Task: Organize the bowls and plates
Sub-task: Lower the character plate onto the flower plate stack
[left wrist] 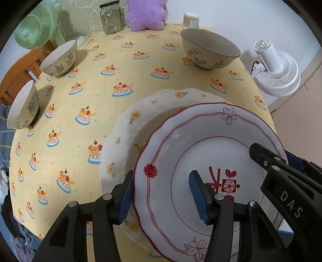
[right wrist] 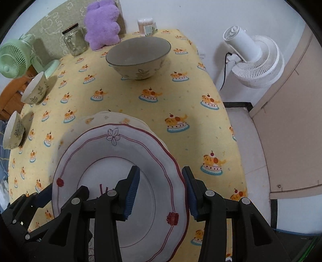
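Note:
A white plate with a red rim pattern lies over a cream plate with yellow flowers on the yellow tablecloth. My left gripper is open and straddles the red plate's left rim. My right gripper is open and straddles its right rim; it also shows in the left wrist view. A large leaf-patterned bowl stands at the back. Two smaller bowls stand at the left.
A glass jar, a purple plush and a cotton-swab box stand at the table's back edge. A green fan is at the back left. A white fan stands beyond the table's right edge.

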The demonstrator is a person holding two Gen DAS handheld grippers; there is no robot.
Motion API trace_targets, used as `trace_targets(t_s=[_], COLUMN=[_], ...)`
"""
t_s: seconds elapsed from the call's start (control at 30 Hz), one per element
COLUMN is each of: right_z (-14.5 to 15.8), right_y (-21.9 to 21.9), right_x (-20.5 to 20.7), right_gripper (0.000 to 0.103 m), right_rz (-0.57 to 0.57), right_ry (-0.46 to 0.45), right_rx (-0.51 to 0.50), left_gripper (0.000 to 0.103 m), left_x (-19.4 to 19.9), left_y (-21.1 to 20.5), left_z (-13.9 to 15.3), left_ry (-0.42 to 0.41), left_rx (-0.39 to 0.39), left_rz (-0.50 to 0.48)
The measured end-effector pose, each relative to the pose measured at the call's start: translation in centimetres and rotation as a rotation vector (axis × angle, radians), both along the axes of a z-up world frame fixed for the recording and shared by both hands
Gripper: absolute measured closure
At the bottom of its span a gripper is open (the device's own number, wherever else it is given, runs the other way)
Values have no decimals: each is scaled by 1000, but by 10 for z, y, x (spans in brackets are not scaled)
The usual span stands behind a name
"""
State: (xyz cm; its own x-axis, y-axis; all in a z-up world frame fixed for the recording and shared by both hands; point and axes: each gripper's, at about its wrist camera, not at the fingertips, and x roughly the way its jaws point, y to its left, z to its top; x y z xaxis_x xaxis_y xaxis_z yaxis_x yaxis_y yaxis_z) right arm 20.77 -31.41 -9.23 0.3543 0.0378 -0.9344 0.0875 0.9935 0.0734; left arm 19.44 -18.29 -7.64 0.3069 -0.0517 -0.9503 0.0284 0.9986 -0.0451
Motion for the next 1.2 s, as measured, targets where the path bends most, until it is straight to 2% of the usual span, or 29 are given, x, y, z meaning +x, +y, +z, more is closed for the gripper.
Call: trace_targets(t_s=[0.3, 0.5, 0.57, 0.63, 0.67, 0.73, 0.8, 1.0, 1.1, 1.2], right_z=[-3, -2, -1, -1, -1, -1, 0, 1, 3, 4], right_y=[-1, -6, -9, -11, -13, -16, -16, -15, -12, -11], right_x=[5, -8, -14, -16, -16, -17, -18, -18, -16, -13], right_gripper=[54, 54, 58, 71, 74, 77, 77, 78, 78, 78], right_rz=[23, 32, 33, 30, 22, 14, 19, 30, 44, 55], right_ry=[-13, 17, 29, 35, 36, 33, 28, 22, 12, 9], right_rx=[7, 35, 45, 56, 46, 72, 67, 65, 57, 51], left_gripper=[47, 47, 47, 47, 47, 50, 50, 50, 49, 50], left_x=[6, 8, 8, 8, 8, 7, 6, 5, 3, 4], left_y=[-3, -3, -3, -3, -4, -10, -14, -14, -17, -12], left_z=[-1, -1, -1, -1, -1, -2, -2, -3, 0, 1], left_ry=[-7, -2, -2, -5, -6, -2, -9, -8, -32, -30], left_rx=[27, 29, 31, 40, 45, 94, 127, 144, 195, 188], left_rz=[9, 0, 4, 2, 0, -24, -33, -20, -12, 8])
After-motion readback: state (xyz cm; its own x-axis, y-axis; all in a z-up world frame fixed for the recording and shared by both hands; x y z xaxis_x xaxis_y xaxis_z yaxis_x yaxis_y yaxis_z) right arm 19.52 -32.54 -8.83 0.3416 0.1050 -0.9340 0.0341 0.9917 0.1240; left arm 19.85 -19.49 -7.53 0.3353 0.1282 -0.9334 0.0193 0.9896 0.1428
